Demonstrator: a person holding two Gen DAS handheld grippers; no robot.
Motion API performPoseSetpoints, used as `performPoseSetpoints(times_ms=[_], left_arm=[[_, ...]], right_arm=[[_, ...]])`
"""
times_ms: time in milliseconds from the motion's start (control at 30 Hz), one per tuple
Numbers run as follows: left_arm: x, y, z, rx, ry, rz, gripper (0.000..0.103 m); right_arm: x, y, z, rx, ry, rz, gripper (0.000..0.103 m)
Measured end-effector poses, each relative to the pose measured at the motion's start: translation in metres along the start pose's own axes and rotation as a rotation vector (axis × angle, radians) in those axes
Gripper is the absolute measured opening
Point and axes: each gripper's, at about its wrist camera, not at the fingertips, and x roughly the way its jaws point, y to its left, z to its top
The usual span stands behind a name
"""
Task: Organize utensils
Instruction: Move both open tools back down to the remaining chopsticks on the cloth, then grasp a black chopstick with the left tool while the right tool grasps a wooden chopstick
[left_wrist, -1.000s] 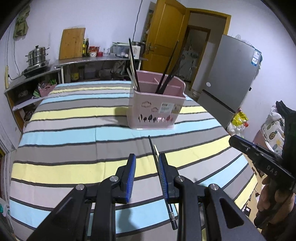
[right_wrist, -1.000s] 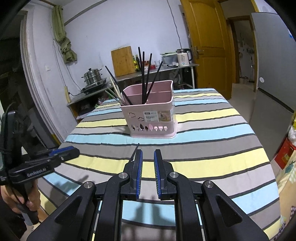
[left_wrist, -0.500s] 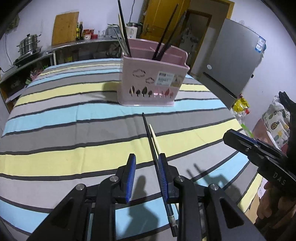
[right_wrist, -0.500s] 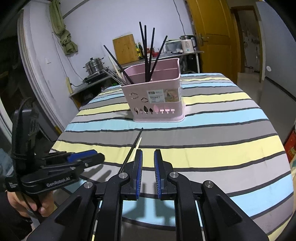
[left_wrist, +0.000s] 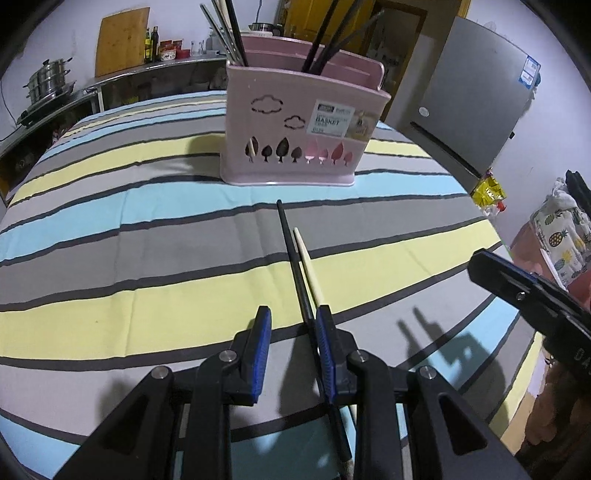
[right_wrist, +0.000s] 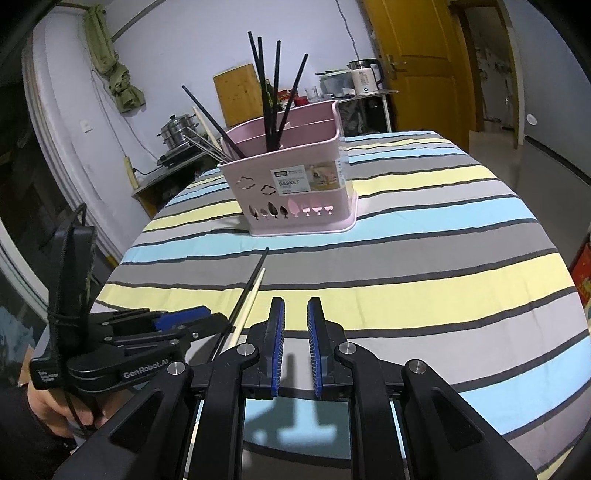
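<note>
A black chopstick (left_wrist: 291, 251) and a pale wooden chopstick (left_wrist: 306, 262) lie side by side on the striped cloth in front of the pink utensil basket (left_wrist: 295, 122), which holds several upright chopsticks. My left gripper (left_wrist: 293, 325) hangs low over them and is open. The black stick runs between its jaws close to the right pad, and the wooden one goes under the right finger. My right gripper (right_wrist: 295, 321) is just right of both sticks (right_wrist: 251, 291), narrowly open with nothing between its pads. The right wrist view also shows the basket (right_wrist: 295, 192) and the left gripper (right_wrist: 218, 321).
The round table's striped cloth (left_wrist: 129, 221) drops off at the near and right edges. A grey fridge (left_wrist: 472, 103) stands at the right. A counter with a steel pot (left_wrist: 48, 81) and a cutting board (left_wrist: 122, 40) lines the back wall. A hand (right_wrist: 55, 410) holds the left gripper.
My left gripper has sunk and tipped down towards the two lying chopsticks, so the basket looms larger. The right gripper has dropped a little. Both chopsticks stay where they were.
</note>
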Motion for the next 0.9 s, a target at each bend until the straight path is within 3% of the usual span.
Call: performPoseSetpoints(times_ms=[233,467,633,833,900], left_arm=[[0.008,-0.005,-0.001,0.028,0.011,0.038,0.03],[0.0,0.003,-0.004,0.013,-0.005,0.084,0.011],[-0.007,0.019,-0.01,-0.012,-0.011,0.109,0.01],[0.004,0.009,-0.005,0.081,0.043,0.123,0.01],[0.007,0.012,0.0,0.063,0.05,0.121,0.01]], right_arm=[[0.002,-0.001,0.0,0.009,0.005,0.001,0.013],[0.002,0.0,0.0,0.007,0.009,0.006,0.013],[0.005,0.001,-0.001,0.009,0.015,0.013,0.013],[0.008,0.004,-0.003,0.004,0.025,0.019,0.013],[0.009,0.006,-0.002,0.002,0.026,0.018,0.013]])
